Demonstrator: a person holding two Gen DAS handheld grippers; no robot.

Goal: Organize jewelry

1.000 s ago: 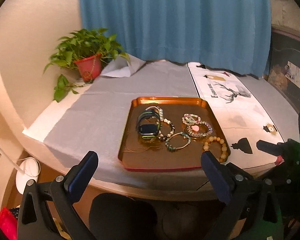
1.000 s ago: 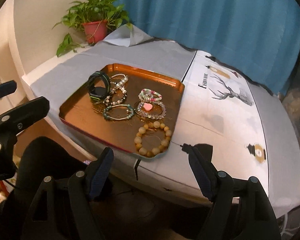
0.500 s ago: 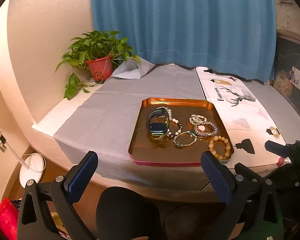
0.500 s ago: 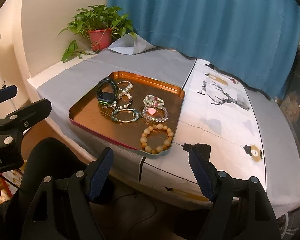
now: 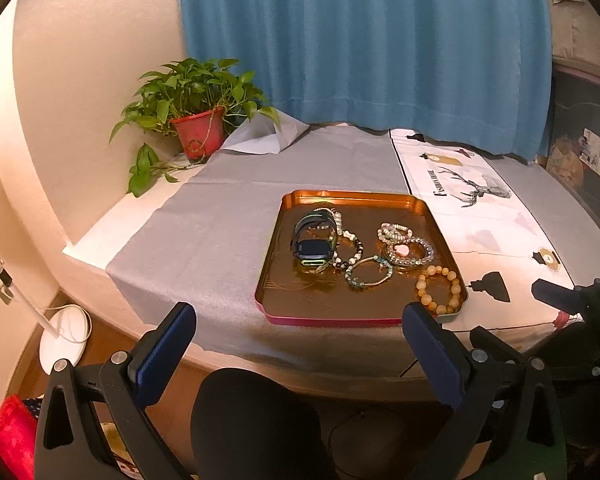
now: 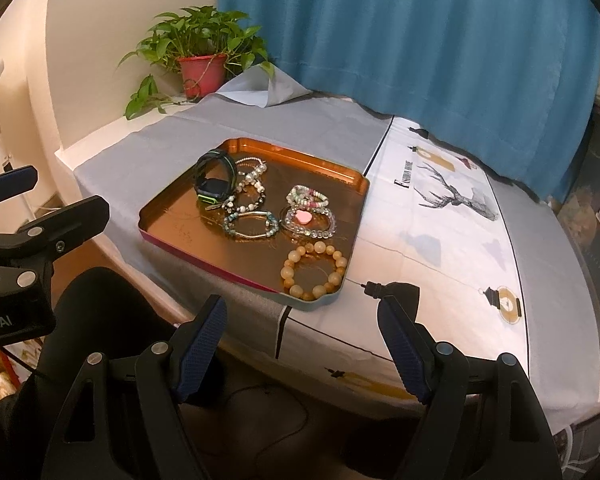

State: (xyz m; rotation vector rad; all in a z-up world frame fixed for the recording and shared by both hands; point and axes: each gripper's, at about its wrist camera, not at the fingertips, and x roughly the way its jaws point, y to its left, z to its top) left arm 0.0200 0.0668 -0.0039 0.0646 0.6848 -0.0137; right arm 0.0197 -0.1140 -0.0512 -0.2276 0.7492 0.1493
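**A:** Looking through the left wrist view, the big change over the last second is distance: the copper tray [image 5: 300, 308] sat larger and lower in the picture, and now it sits farther off, with more of the wall and curtain [image 5: 364, 40] showing. The left gripper [image 5: 296, 356] has pulled back and up from the table edge. Its jaws stand wide apart, holding nothing.

**B:** And the jewelry?

**A:** All of it lies inside the tray, unmoved: the smartwatch [image 5: 314, 248] toward the left, a dark-and-white bead bracelet [image 5: 350, 250] touching it, a green bead bangle [image 5: 369, 273] in front, and the amber bead bracelet [image 5: 439, 289] in the near right corner. I judge that the retreat fits either backing off after the pieces are laid out or standing off before reaching in; one moment can't settle which.

**B:** What does the right wrist view add?

**A:** It has drawn back too. The right gripper [image 6: 302, 346] is spread wide and empty, below the table edge. From this side the clear crystal bracelet [image 6: 310, 220] with its pink heart charm reads plainly, as does the pastel bead bracelet [image 6: 307, 196] just behind it. It also shows the deer-print cloth [image 6: 452, 224] running far to the right, and the tray's near corner overhanging the grey cloth [image 6: 300, 128] onto it. The left view alone shows the white round fan base [image 5: 66, 334] on the floor.
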